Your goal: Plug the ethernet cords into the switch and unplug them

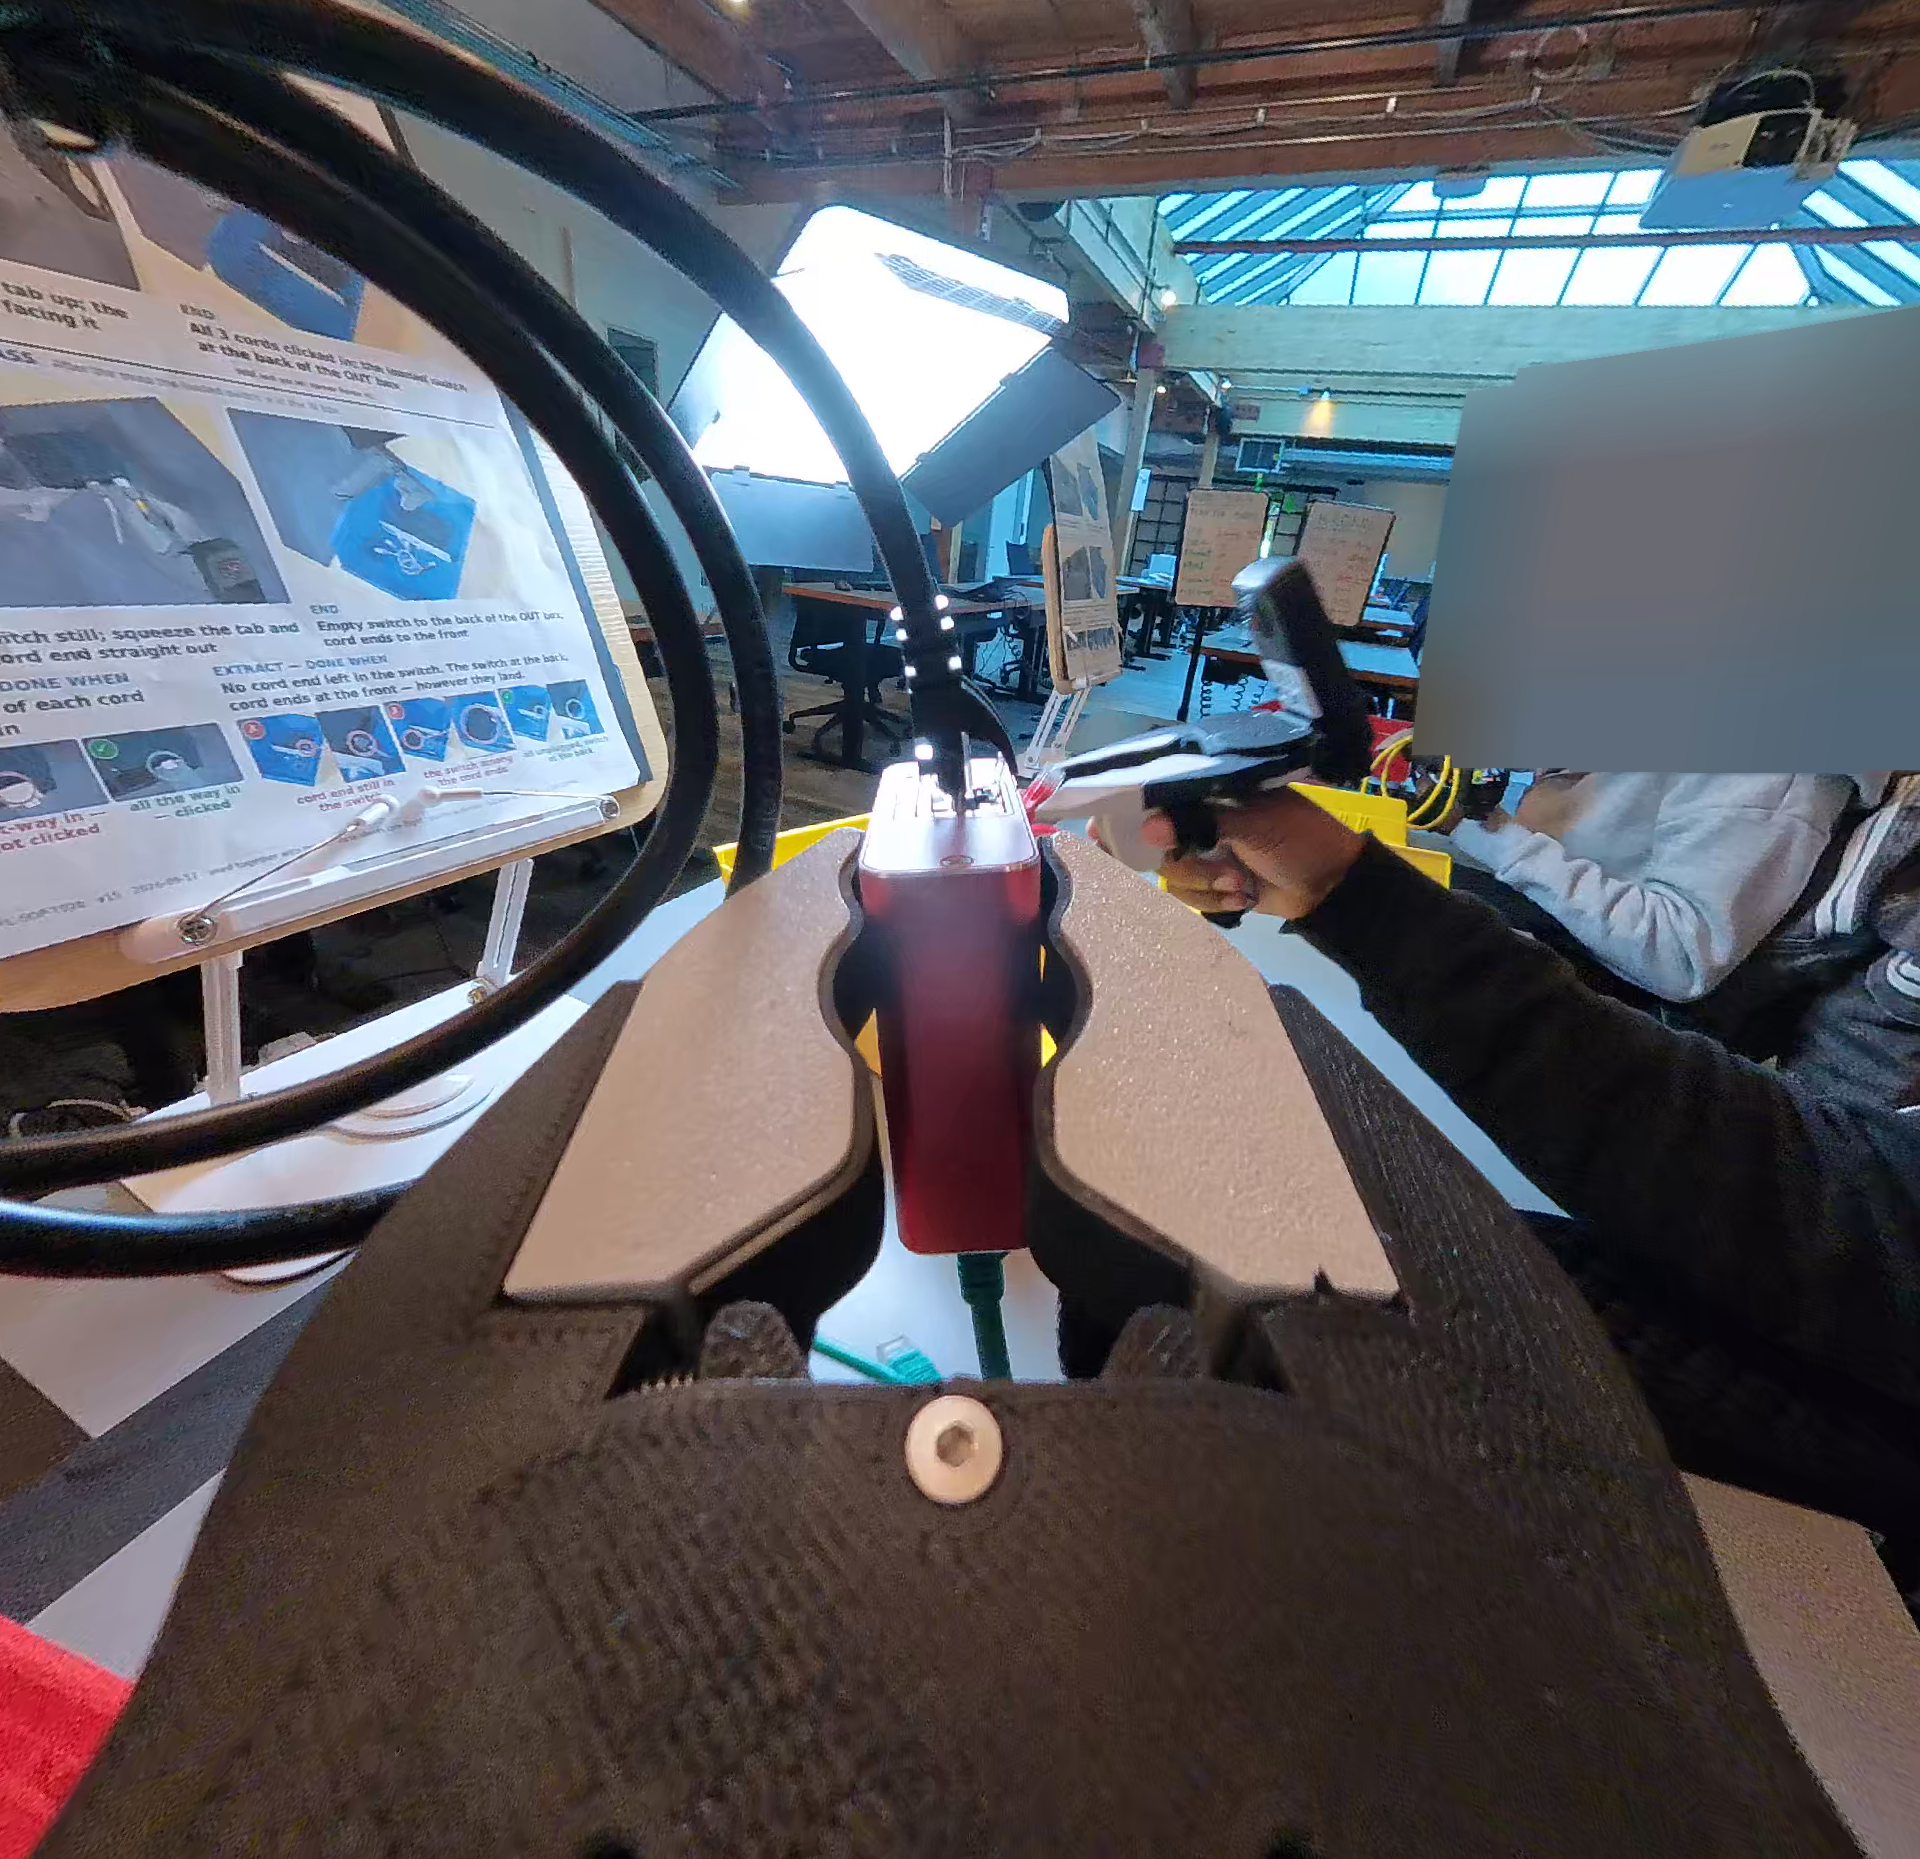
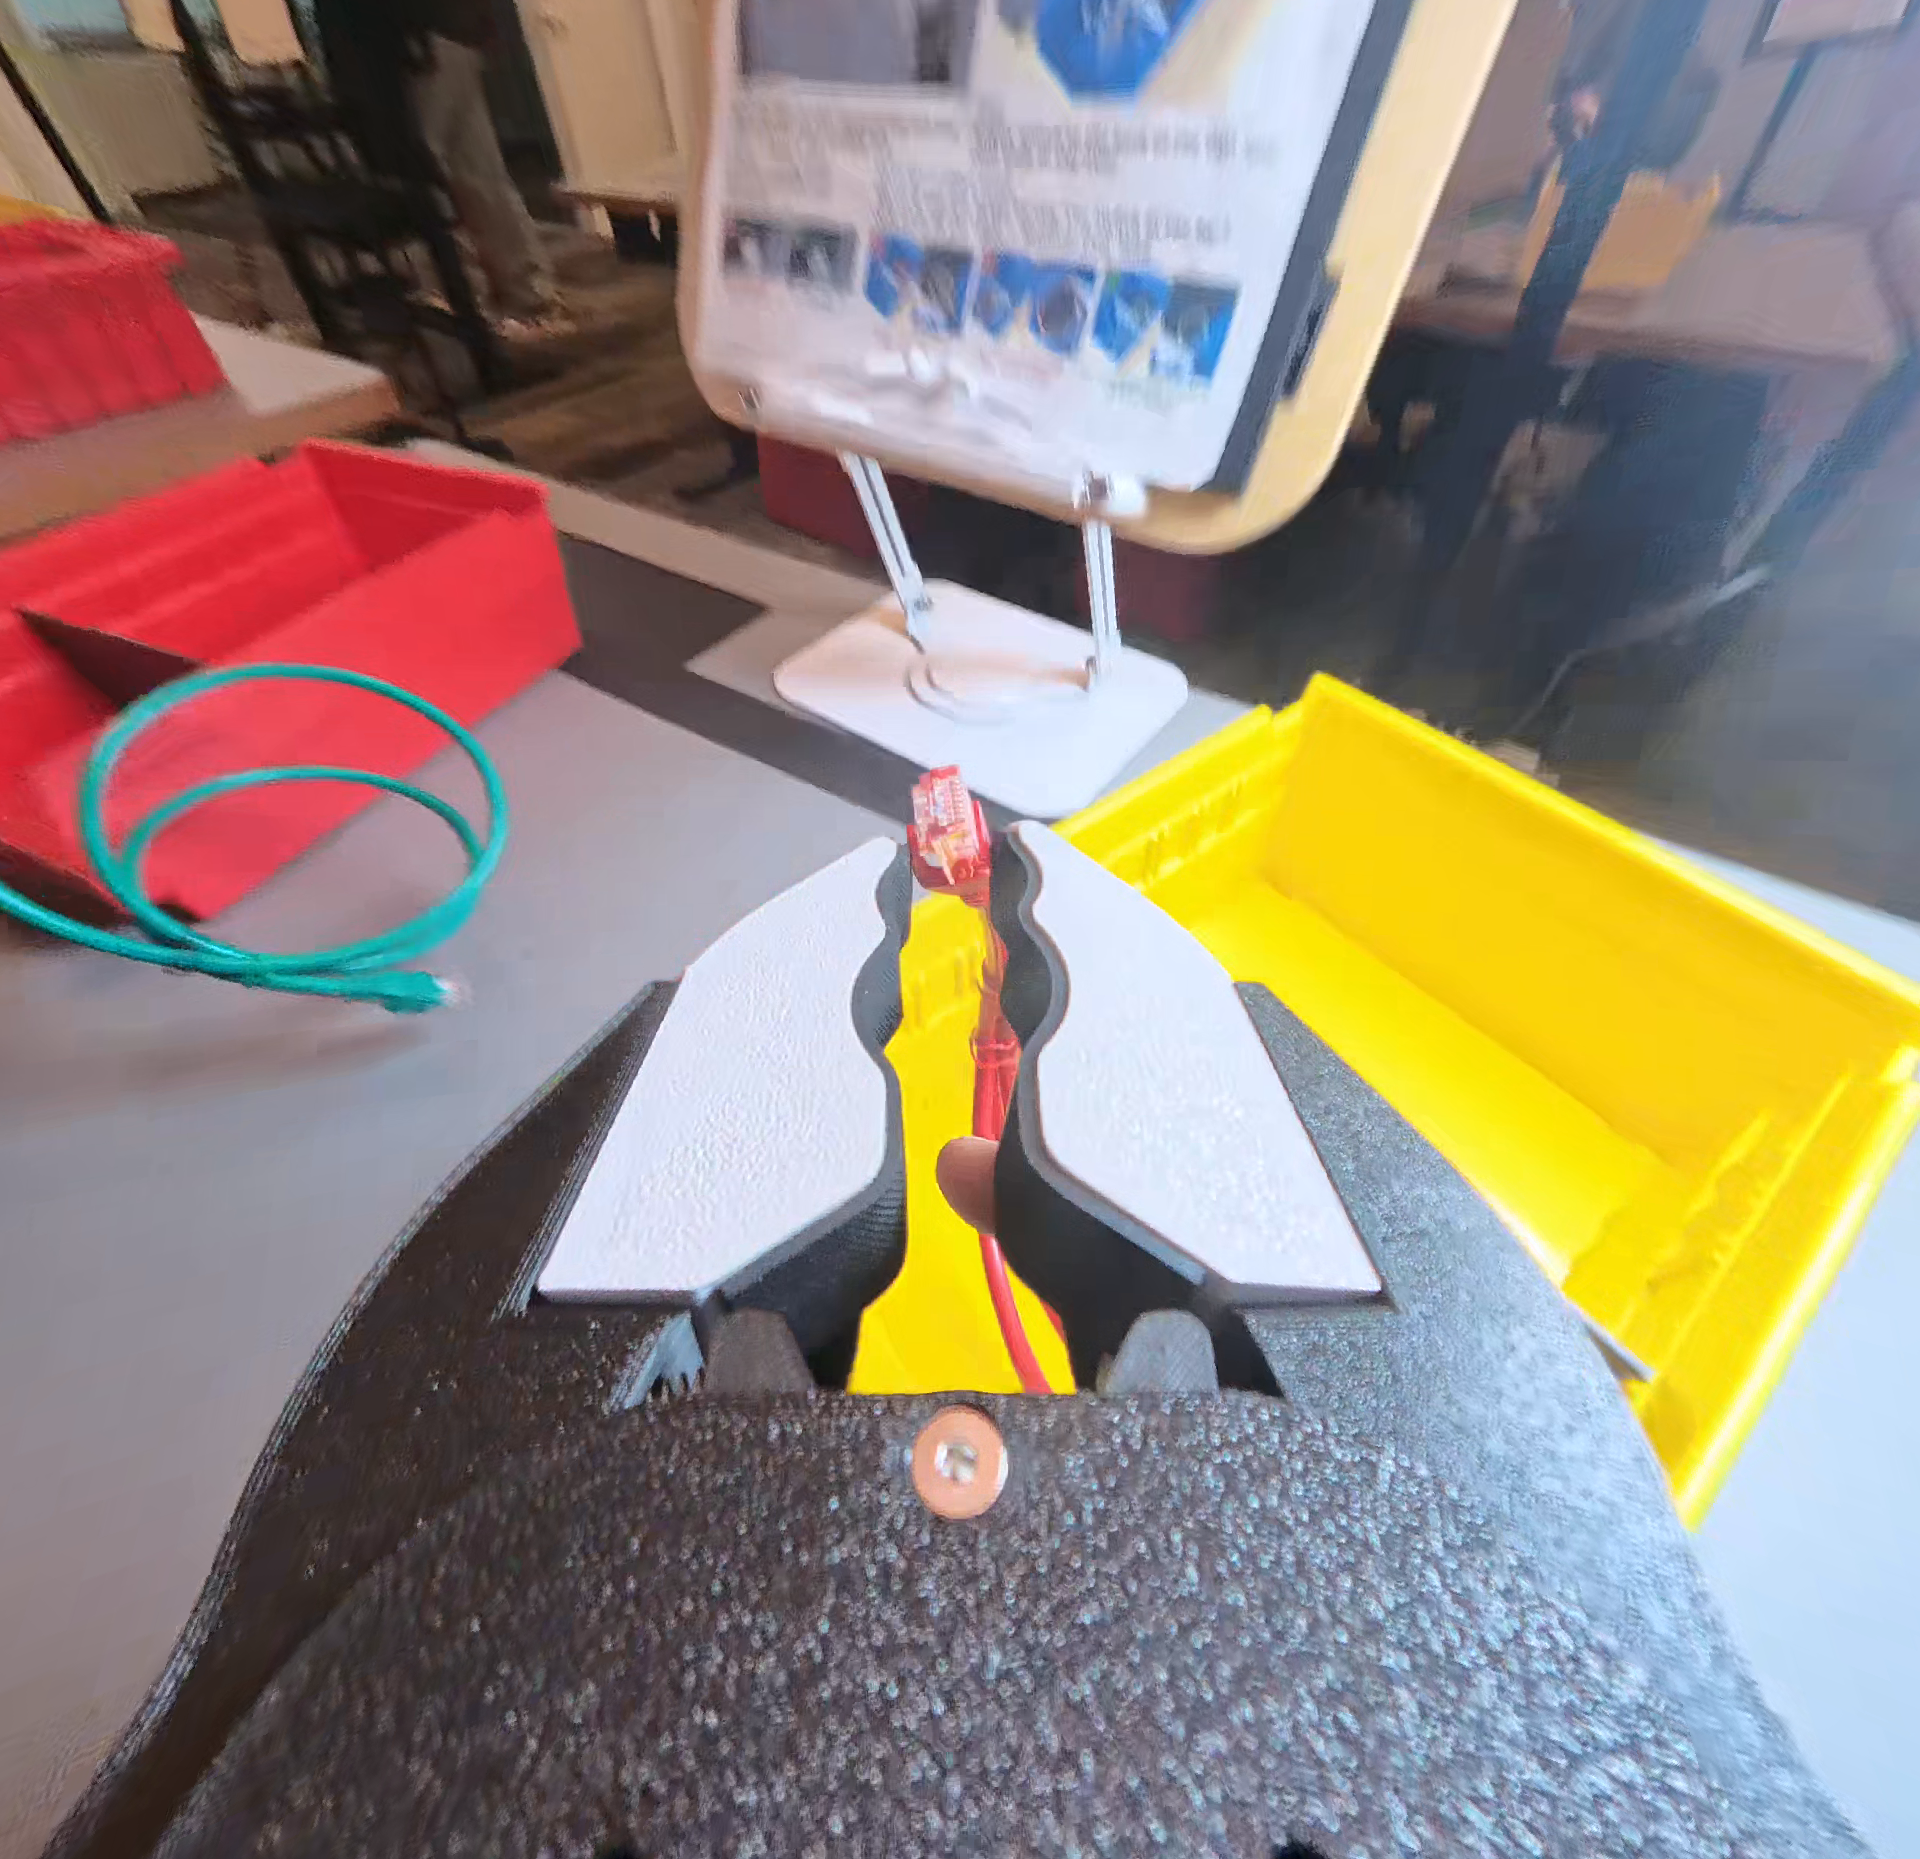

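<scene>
My left gripper (image 1: 951, 859) is shut on a dark red switch (image 1: 951, 1030) and holds it upright above the table. A black cord (image 1: 935, 687) is plugged into the switch's top end and loops wide to the left. A green cord (image 1: 982, 1310) shows below the switch; I cannot tell if it is attached. My right gripper (image 2: 956, 859) is shut on a red ethernet cord (image 2: 987, 1061), whose plug (image 2: 945, 827) sticks out past the fingertips. In the left wrist view the right gripper (image 1: 1049, 796) is just right of the switch's top.
A green cord (image 2: 291, 874) lies coiled on the grey table (image 2: 520, 1134), in front of a red bin (image 2: 312, 583). An open yellow bin (image 2: 1455, 978) sits right of my right gripper. An instruction sheet on a white stand (image 2: 987, 687) is behind. A person sits at far right (image 1: 1610, 874). Left tips to right tips: about 30 cm.
</scene>
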Action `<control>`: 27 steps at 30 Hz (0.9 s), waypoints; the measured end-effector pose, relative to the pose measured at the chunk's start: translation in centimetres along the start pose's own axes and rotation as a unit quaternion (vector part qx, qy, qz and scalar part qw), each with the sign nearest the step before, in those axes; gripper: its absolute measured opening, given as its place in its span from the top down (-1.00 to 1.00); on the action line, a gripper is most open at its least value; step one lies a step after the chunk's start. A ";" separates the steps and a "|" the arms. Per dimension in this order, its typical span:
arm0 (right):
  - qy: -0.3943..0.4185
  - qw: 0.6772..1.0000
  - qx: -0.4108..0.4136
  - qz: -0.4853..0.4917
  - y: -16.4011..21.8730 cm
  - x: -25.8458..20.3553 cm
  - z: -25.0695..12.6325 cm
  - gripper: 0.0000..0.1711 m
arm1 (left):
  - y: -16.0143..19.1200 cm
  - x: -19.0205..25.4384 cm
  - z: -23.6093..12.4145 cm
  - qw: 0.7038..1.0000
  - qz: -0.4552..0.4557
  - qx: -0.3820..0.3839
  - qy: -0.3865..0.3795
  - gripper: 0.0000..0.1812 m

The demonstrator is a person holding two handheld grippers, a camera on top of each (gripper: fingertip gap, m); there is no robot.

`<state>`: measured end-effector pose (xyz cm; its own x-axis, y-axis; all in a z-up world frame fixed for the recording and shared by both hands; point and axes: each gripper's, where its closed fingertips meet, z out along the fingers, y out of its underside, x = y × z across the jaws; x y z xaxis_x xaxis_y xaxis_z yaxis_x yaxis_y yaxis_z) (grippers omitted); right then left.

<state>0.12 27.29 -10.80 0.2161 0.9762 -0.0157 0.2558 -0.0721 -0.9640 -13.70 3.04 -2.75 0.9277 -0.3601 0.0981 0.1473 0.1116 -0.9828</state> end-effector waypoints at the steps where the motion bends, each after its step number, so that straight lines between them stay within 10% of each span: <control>1: 0.006 1.000 -0.025 0.006 1.5 0.5 0.7 0.84 | 0.1 0.1 0.1 1.000 0.000 -0.001 0.001 0.68; 9: 0.120 0.991 -0.018 -0.053 0.2 2.5 -0.4 0.40 | 1.1 1.7 1.8 0.998 -0.040 0.001 0.046 0.68; 14: -0.101 0.991 0.056 -0.067 -4.7 -9.0 -1.2 0.53 | 1.7 3.4 2.9 0.995 -0.060 0.003 0.086 0.68; 20: -0.406 0.913 0.029 -0.030 -1.8 -24.4 1.1 0.55 | 0.9 5.2 3.2 0.986 -0.082 0.043 0.136 0.69; 27: -0.456 0.883 0.102 0.048 -2.3 -27.7 2.0 0.83 | 0.2 5.0 2.9 0.983 -0.091 0.071 0.140 0.68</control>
<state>-8.38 0.81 -8.64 -0.6449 0.7326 -0.2177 0.0826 -0.2163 -0.9728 -8.01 3.90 -2.02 0.7543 -0.6241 0.2036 0.3670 0.1437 -0.9191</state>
